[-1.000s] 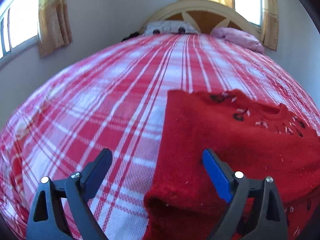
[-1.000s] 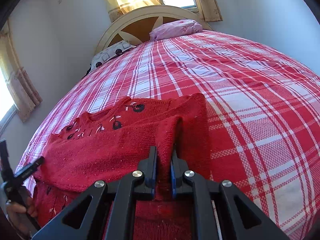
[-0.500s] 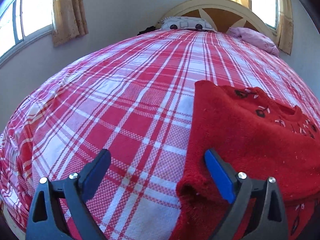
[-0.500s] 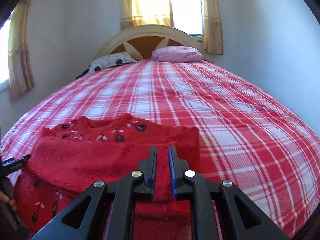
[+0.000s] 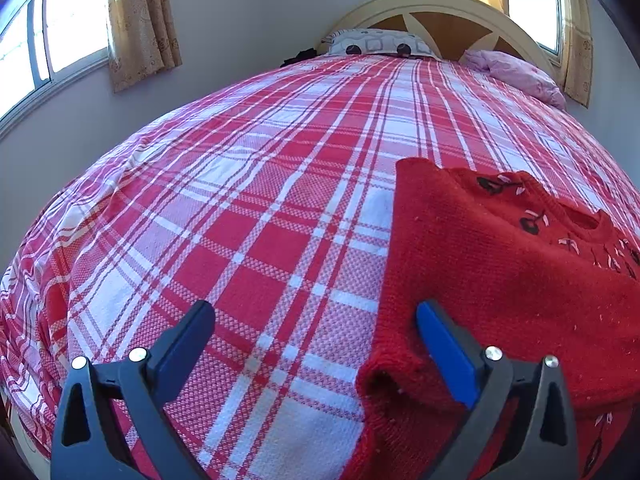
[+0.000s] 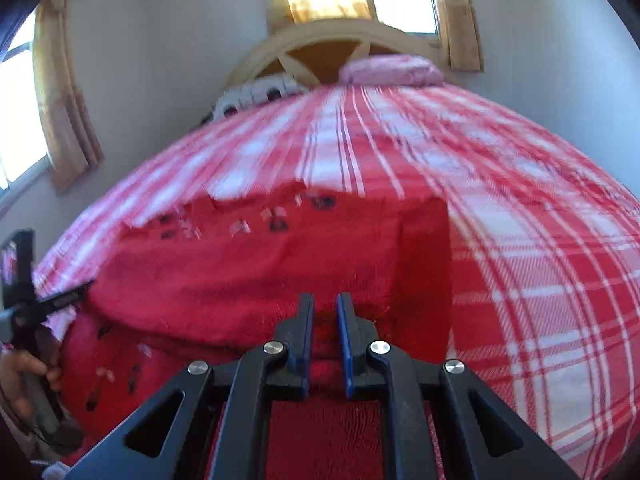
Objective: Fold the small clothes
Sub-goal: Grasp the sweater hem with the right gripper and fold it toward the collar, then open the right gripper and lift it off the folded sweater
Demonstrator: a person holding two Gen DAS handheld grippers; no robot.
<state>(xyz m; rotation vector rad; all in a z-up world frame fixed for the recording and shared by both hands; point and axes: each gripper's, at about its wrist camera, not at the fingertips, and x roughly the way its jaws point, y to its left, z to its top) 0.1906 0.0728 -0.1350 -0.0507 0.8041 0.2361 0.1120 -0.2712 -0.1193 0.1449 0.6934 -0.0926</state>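
Observation:
A small red knitted sweater (image 5: 500,272) with dark cherry patterns lies on the plaid bed, its sleeves folded across the body. It also shows in the right wrist view (image 6: 256,264), blurred. My left gripper (image 5: 316,324) is open and empty over the sweater's left edge, its right finger above the folded sleeve. My right gripper (image 6: 324,312) has its jaws nearly together, a narrow gap between them, low over the sweater's lower right part; no cloth shows between the jaws. The left gripper also shows at the far left of the right wrist view (image 6: 24,304).
The bed is covered by a red and white plaid sheet (image 5: 248,208). A patterned pillow (image 5: 376,42) and a pink pillow (image 5: 516,72) lie by the wooden headboard (image 5: 440,12). Curtained windows are on the left and back walls.
My right gripper let go of the pinched sweater fold and swung right, now blurred in motion. My left gripper shifted left, so the sweater sits further right in its view.

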